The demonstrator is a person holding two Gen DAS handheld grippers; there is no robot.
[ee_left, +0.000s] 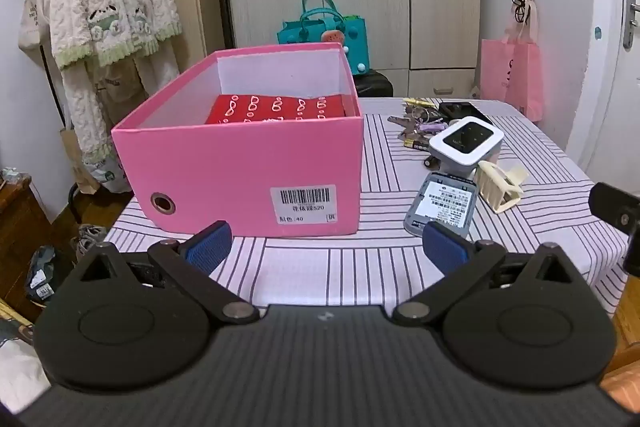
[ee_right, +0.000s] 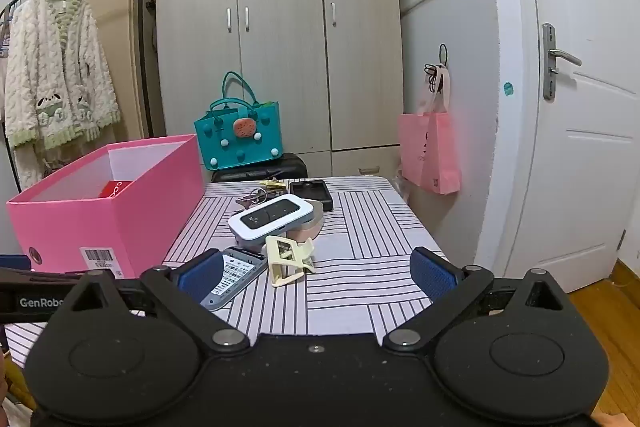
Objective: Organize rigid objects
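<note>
Left tool (ee_left: 326, 243): jaws spread wide, holding nothing, hovering at the near worktop (ee_left: 304, 267) edge facing the pink box (ee_left: 240, 163), which already holds a red patterned item (ee_left: 276, 109). Right of the box, a loose cluster: grey flat device (ee_right: 234, 277) label-up, cream clip (ee_right: 289, 259), white router (ee_right: 272, 217), keys (ee_right: 254, 197), black case (ee_right: 312, 193). Right tool (ee_right: 316, 273): also wide open and empty; the grey device lies just ahead of its left finger, long axis angled away toward the right, so the right hand looks nearer for the likely next pick.
</note>
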